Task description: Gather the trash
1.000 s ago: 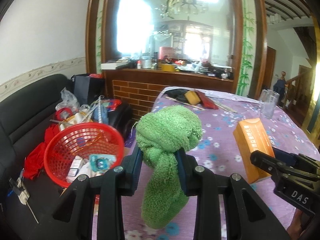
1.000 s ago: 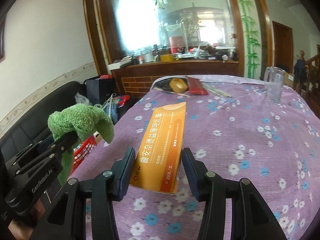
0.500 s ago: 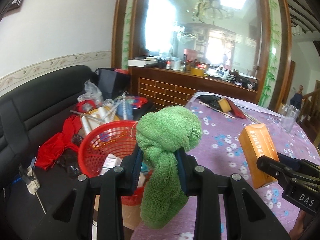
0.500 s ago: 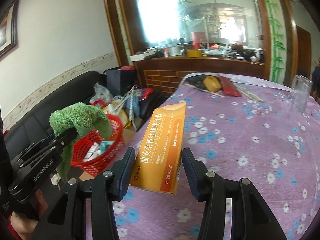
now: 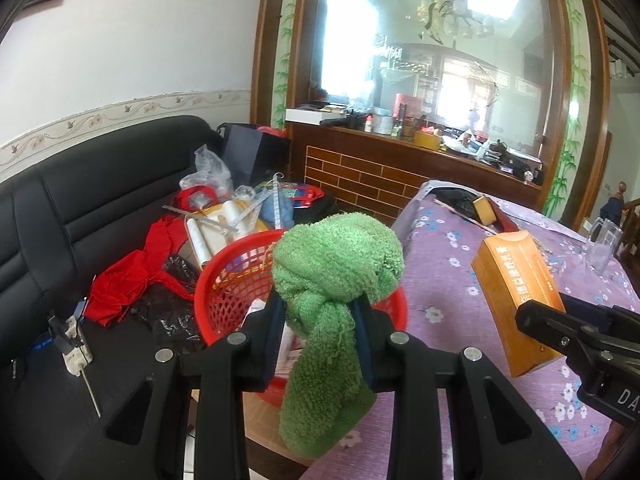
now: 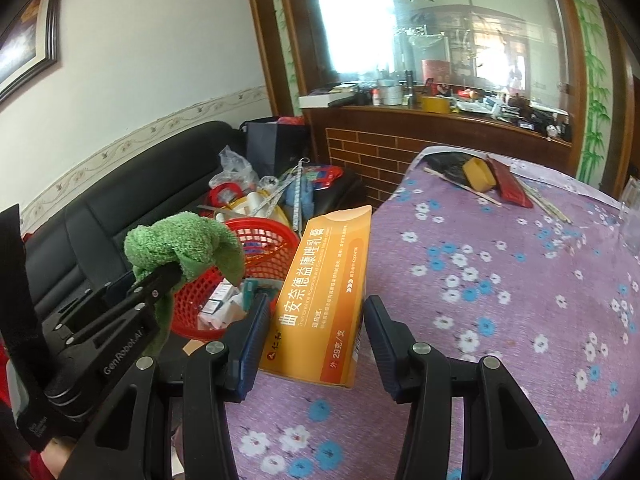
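My left gripper (image 5: 320, 312) is shut on a knotted green cloth (image 5: 336, 276) and holds it in the air right in front of a red mesh basket (image 5: 228, 280) that holds small packets. My right gripper (image 6: 312, 320) is shut on an orange carton (image 6: 324, 300) with printed text and holds it above the left edge of the purple flowered table (image 6: 500, 280). In the right wrist view the green cloth (image 6: 180, 244) and left gripper (image 6: 160, 276) are at the left, over the basket (image 6: 264, 240). The carton (image 5: 516, 292) shows at the right of the left wrist view.
A black sofa (image 5: 80, 216) at the left carries red cloth (image 5: 124, 288), plastic bags and clutter. A white power plug (image 5: 72, 344) lies on it. Far on the table are a yellow block (image 6: 478, 174), a red pouch (image 6: 512, 188), chopsticks and a glass mug (image 5: 604, 244).
Both grippers have swung left with their loads. The red basket and sofa clutter have come toward the middle of both views and look closer.
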{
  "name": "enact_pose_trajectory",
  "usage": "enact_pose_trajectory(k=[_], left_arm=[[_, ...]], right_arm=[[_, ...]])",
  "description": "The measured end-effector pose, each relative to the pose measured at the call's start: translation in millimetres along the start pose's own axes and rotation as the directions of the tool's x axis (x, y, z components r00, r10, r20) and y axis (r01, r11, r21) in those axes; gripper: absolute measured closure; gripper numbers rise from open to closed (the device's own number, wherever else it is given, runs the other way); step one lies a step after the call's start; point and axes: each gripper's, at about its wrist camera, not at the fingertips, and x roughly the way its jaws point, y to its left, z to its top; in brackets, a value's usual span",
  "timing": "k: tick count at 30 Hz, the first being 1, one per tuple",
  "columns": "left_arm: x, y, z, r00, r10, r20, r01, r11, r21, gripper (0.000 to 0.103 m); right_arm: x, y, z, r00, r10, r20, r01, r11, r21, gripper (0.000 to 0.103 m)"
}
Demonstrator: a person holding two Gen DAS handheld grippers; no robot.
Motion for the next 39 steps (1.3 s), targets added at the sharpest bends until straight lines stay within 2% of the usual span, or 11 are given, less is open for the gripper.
enact_pose_trajectory(k=[16, 26, 28, 30, 35, 39], left_arm=[[16, 22, -1, 0.999, 0.031, -0.024, -0.031, 0.999, -0.018, 0.072], [25, 50, 4, 0.998, 0.013, -0.055, -0.017, 0.998, -0.068, 0.072], [28, 51, 3, 0.998, 0.017, -0.059, -0.021, 0.997, -0.068, 0.072], [31, 51, 2, 0.998, 0.015, -0.067, -0.019, 0.997, -0.068, 0.072], [33, 52, 1, 0.998, 0.011, -0.069, -0.016, 0.997, -0.072, 0.072], [35, 51, 0, 0.998, 0.013, -0.066, -0.018, 0.997, -0.071, 0.072]], right_arm=[[33, 24, 16, 0.997, 0.057, -0.056, -0.058, 0.998, -0.018, 0.05], [56, 21, 27, 0.988, 0.117, -0.098, -0.113, 0.993, 0.041, 0.051], [61, 22, 28, 0.988, 0.118, -0.104, -0.114, 0.993, 0.043, 0.059], [66, 21, 26, 0.986, 0.121, -0.115, -0.116, 0.992, 0.044, 0.061], [72, 11, 17, 0.981, 0.105, -0.162, -0.093, 0.993, 0.076, 0.061], [72, -2, 6, 0.981, 0.069, -0.184, -0.053, 0.995, 0.089, 0.051]])
